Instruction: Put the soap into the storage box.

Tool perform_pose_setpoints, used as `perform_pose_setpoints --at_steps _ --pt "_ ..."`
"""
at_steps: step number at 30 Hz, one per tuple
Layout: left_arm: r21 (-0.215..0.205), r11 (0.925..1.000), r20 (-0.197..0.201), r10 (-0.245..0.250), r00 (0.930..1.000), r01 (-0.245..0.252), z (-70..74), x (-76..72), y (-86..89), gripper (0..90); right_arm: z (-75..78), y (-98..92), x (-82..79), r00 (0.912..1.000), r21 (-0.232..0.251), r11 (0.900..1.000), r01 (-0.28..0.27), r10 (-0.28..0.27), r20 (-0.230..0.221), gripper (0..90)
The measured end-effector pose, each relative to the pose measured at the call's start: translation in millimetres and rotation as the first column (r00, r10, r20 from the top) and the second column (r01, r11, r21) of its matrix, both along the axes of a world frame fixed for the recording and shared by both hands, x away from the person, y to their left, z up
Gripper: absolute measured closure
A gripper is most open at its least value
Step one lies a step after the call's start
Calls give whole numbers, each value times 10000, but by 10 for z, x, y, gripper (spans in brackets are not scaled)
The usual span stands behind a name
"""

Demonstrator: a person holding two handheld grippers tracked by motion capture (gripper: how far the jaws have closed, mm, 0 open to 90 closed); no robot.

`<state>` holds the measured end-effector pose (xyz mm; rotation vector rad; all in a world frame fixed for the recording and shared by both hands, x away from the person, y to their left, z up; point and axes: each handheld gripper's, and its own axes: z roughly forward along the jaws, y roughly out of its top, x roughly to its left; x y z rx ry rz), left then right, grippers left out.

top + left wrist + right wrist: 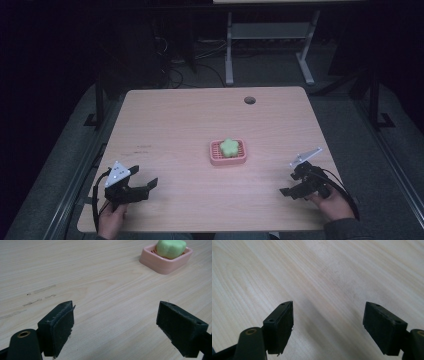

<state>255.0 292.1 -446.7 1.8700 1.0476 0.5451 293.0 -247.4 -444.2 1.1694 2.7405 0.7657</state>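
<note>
A pink soap dish (pixel 215 158) sits near the middle of the wooden table (pixel 175 120), and a green flower-shaped soap (pixel 229 146) lies in it. In the left gripper view the dish (pixel 160 265) and the soap (pixel 171 248) stand at the upper right, well beyond the jaws. My left gripper (pixel 144 180) rests low at the table's front left, open and empty (pixel 116 322). At the front right my right gripper (pixel 289 185) is open too, with bare wood between its jaws (pixel 328 322).
A dark round cable hole (pixel 249 100) is set in the table near its far edge. Faint dark scuff marks (pixel 37 296) lie on the wood ahead of the left gripper. Beyond the table stand the white legs of another desk (pixel 229 50) and loose cables on the floor.
</note>
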Motion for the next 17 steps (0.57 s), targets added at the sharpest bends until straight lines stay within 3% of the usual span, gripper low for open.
perform_pose_setpoints --at_steps 9,13,17 --pt "162 9998 -28 -149 9999 150 -6 7 -34 143 -60 -122 -255 9962 970 9932 643 -695 517 241" --pt "192 9991 11 -376 9993 376 -2 10 -61 143 -25 -191 -353 9903 899 9915 945 -1029 937 227" --pt "277 9979 76 -589 9982 587 1 15 -96 143 -62 -201 -375 9899 1123 9889 969 -1075 921 225"
